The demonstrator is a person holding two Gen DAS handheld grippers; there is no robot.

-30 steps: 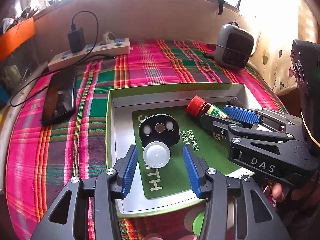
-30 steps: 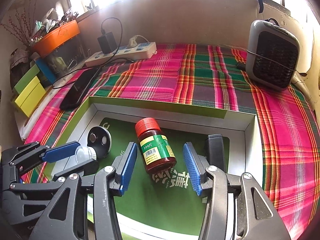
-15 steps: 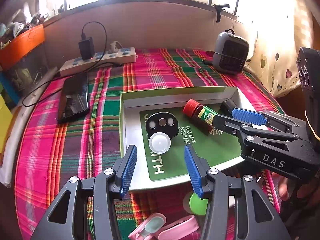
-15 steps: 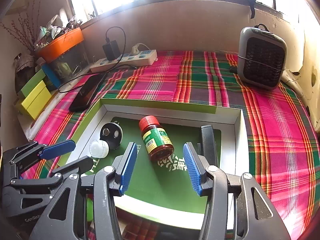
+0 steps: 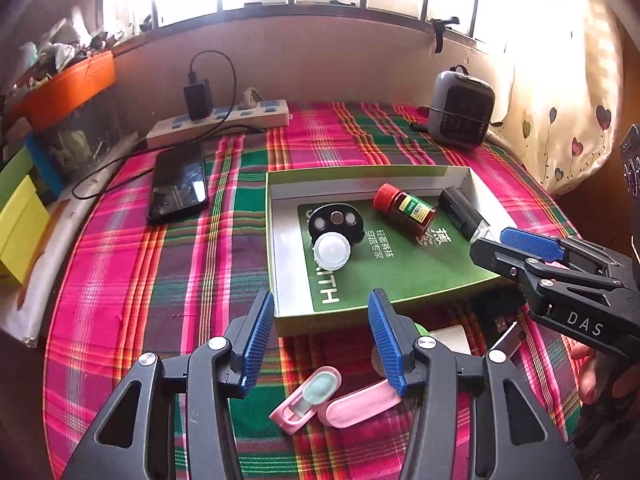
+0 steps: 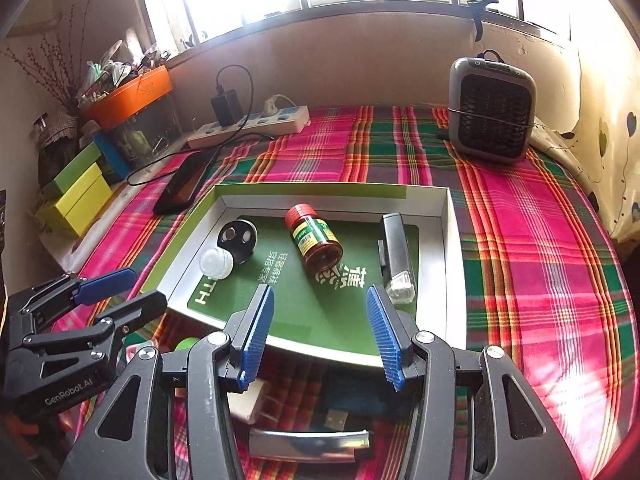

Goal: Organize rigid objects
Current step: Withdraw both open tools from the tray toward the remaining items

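A shallow green-and-white box point(image 5: 276, 240) point(image 6: 452, 260) lies on the plaid cloth. In it lie a red-capped brown bottle point(image 5: 404, 210) point(image 6: 316, 238), a black round disc point(image 5: 336, 220) point(image 6: 238, 240), a white cap point(image 5: 332, 250) point(image 6: 216, 264) and a black stick-shaped item point(image 5: 460, 210) point(image 6: 396, 252). My left gripper point(image 5: 322, 320) point(image 6: 148, 288) hangs open over the box's near edge, holding nothing. My right gripper point(image 6: 320, 308) point(image 5: 486, 244) is also open and empty, near the box's front right corner. An open pink case point(image 5: 336, 396) lies on the cloth under the left gripper.
In front of the box lie a white block point(image 6: 248, 400), a metal USB stick point(image 6: 308, 444) and a green item point(image 6: 186, 344). A phone point(image 5: 178, 184), power strip point(image 5: 220, 122) and grey heater point(image 5: 460, 110) sit farther back. Coloured boxes point(image 6: 80, 192) line the left edge.
Both grippers have drawn back and up from the box. The white cap and the bottle, earlier between the fingers, now lie well ahead. The pink case has come into view.
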